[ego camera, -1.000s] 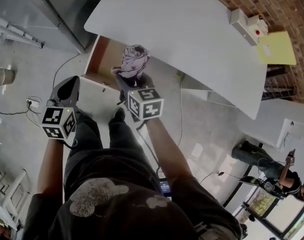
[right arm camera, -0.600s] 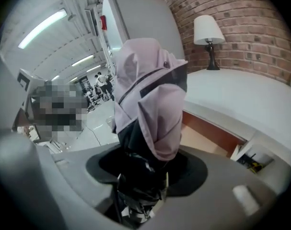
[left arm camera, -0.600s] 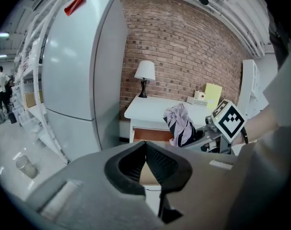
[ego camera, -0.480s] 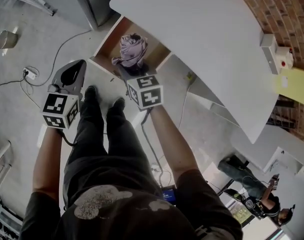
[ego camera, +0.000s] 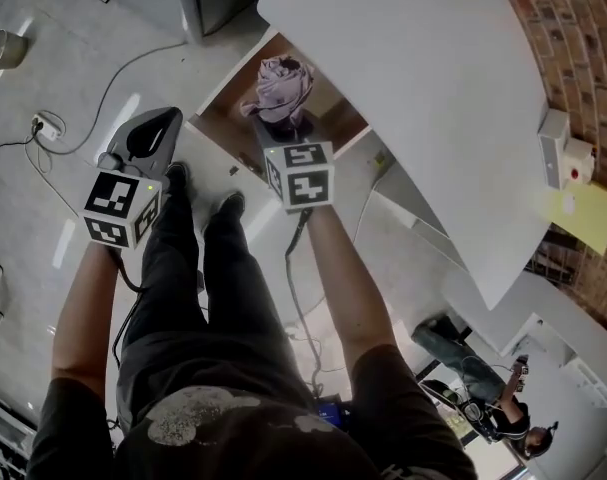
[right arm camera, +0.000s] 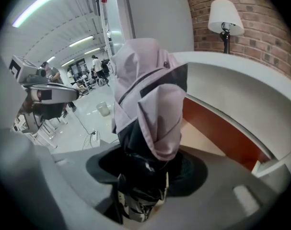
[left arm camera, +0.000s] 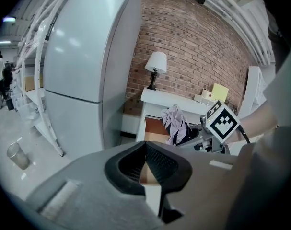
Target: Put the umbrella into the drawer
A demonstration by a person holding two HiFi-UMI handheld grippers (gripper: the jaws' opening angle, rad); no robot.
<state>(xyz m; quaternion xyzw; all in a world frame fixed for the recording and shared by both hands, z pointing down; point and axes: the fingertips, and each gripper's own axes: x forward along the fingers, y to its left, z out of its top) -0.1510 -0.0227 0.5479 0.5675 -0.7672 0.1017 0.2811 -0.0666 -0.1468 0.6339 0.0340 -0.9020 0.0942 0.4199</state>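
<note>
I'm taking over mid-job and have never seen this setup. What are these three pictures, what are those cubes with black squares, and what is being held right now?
There is no robot arm here. A person holds a two-jaw gripper in each hand, and the marked cubes are part of those grippers. The top-down picture comes from a camera on the person's head. The other two come from cameras riding on each gripper, looking along its jaws. The right gripper is shut on a folded lilac-and-black umbrella, held over the open drawer that is pulled out from under the white table. The left gripper is shut and empty, off to the side above the floor.
</note>
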